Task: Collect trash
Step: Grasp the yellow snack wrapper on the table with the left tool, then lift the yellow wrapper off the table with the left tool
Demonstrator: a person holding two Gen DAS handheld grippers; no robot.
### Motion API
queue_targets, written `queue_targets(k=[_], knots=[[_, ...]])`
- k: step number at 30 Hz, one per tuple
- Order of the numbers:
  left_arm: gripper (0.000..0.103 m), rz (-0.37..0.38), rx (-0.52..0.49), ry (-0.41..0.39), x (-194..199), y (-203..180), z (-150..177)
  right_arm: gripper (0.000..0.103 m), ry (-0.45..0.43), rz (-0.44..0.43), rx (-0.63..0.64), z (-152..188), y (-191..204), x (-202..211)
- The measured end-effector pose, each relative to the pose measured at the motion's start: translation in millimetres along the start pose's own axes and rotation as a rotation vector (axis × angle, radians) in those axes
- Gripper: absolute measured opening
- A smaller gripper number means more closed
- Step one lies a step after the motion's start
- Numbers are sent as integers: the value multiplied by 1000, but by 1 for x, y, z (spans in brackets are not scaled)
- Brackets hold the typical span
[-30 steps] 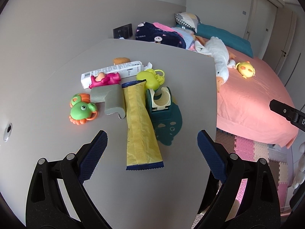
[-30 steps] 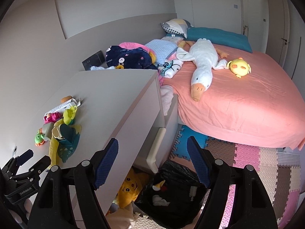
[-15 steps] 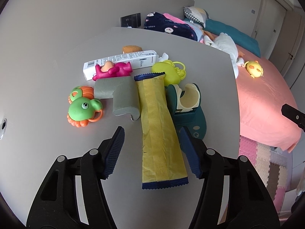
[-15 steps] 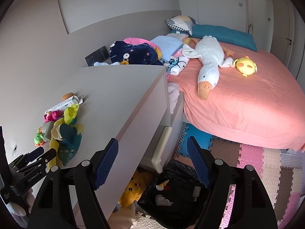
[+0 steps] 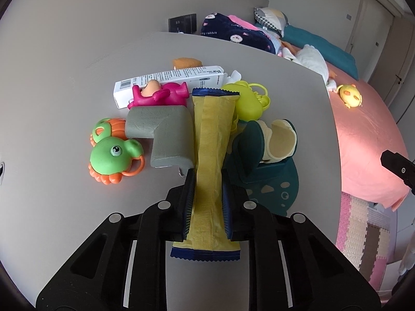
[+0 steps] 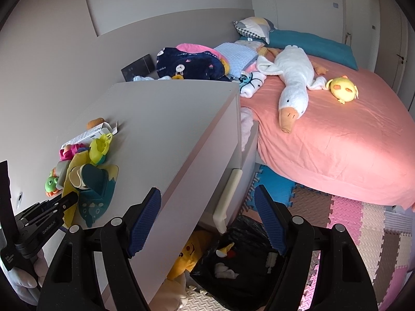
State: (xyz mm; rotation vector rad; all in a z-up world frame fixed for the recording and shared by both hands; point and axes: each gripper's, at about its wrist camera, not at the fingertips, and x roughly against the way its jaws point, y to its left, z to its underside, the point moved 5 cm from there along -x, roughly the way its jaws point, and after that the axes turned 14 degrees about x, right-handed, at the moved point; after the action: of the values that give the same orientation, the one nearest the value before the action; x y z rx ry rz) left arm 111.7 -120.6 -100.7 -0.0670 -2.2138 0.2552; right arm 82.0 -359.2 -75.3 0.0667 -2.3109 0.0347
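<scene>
Now the left gripper point(image 5: 206, 202) is down on the grey worktop point(image 5: 77, 207), its jaws closing on the long yellow wrapper point(image 5: 211, 155), pads pressed against its near end. That wrapper lies lengthwise amid the toys: grey foam corner guard point(image 5: 166, 134) touching its left side, teal dinosaur holder point(image 5: 267, 178) on its right, green frog toy point(image 5: 111, 155) further left, white box point(image 5: 168, 77) at the far end. Over to the right, the right gripper point(image 6: 207, 223) hangs off the worktop edge, jaws spread wide with nothing between them, above a black trash bag point(image 6: 233, 267) on the floor beside the pink bed point(image 6: 337, 142).
</scene>
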Motion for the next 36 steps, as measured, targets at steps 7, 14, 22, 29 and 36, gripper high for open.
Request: queue_targets(k=[7,14,22,29,36], knots=[[18,19,-5,-36,13,6,-9,75,3,-15,21,-6,17,-6],[18,35,16,-72,31,20,-22,75,4,-40,62,-13,44,-11],[18,49,45,-102,45,38,-29,75,3,-70,116,-21,78,-12],[18,48,71,-147,64,57,-40,75,7,-96,160,-25,106,-15],[18,35,104,-172,72,80,-48,75,24,-117,190,-28,132,-27]])
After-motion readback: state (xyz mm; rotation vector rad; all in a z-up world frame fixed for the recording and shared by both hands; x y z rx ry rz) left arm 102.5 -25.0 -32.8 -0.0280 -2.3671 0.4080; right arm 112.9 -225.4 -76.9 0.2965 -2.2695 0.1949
